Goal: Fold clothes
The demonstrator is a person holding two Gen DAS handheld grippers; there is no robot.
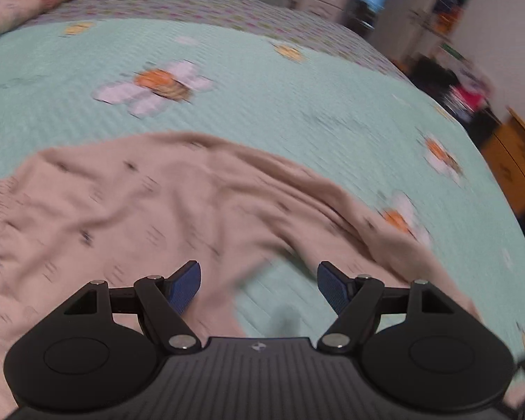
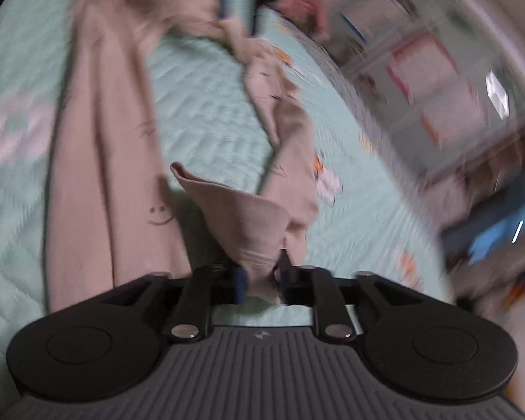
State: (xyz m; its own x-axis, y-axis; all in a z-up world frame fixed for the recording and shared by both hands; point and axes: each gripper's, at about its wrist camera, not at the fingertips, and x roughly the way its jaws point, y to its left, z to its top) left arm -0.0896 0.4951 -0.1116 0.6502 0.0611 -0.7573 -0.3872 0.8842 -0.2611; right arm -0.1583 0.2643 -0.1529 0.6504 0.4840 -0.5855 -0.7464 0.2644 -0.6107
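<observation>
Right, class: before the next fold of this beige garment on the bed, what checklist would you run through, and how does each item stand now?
1. Left gripper open, nothing between its fingers: ok.
2. Cuff end of the beige garment sits between the fingers of the right gripper: ok.
3. Right pads pressing firmly on that cuff: cannot tell, the view is blurred.
4. Garment lying flat on the bedspread: not ok, it is creased and bunched.
5. Garment edges sharp enough to pick a grasp point: not ok, both views are smeared.
</observation>
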